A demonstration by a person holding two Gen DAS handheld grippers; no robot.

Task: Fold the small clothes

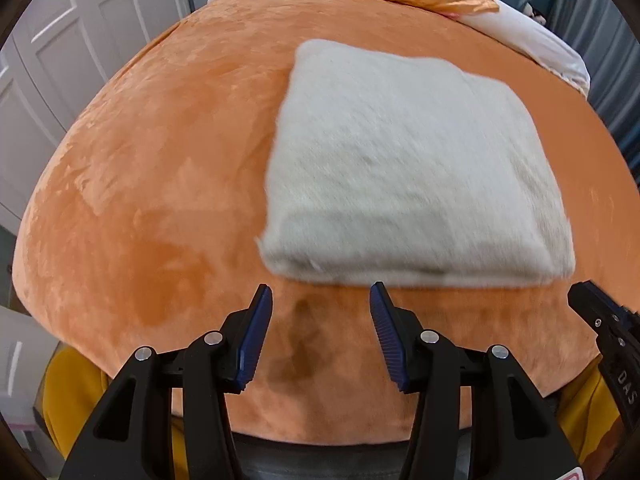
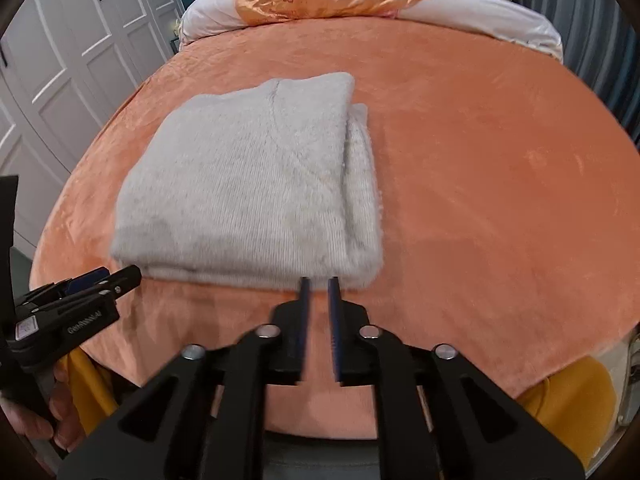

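Blurring: folded sweater's (image 1: 408, 168) near edge

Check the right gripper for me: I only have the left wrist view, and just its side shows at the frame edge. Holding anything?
Observer: No. The right gripper holds nothing. Its pads stand a narrow gap apart, tips by the near edge of the folded garment. I cannot tell whether they touch it.
Operator: Is the fold tidy on its right side?
Observer: Not fully. A lower layer sticks out past the top layer along the right edge.
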